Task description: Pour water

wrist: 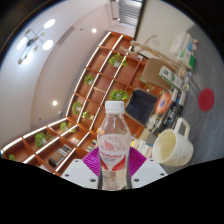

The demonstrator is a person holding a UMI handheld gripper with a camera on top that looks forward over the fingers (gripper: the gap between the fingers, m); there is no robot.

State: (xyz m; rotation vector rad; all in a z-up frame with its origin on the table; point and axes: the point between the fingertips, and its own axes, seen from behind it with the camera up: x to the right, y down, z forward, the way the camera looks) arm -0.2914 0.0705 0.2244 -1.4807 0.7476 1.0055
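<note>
A clear plastic water bottle (113,140) with a white cap and a pink-and-white label stands upright between my fingers. My gripper (113,163) is shut on the bottle's lower body, with a purple pad (94,160) pressed on each side. A cream mug (172,148) with a handle sits to the right of the bottle, its opening turned toward me. The bottle is held up off any surface, and the whole scene appears tilted.
Wooden shelving (95,80) with small green plants runs behind the bottle. A desk with a dark monitor (142,104) and clutter lies beyond the mug. A red round object (206,99) is at the right. Ceiling lights show above.
</note>
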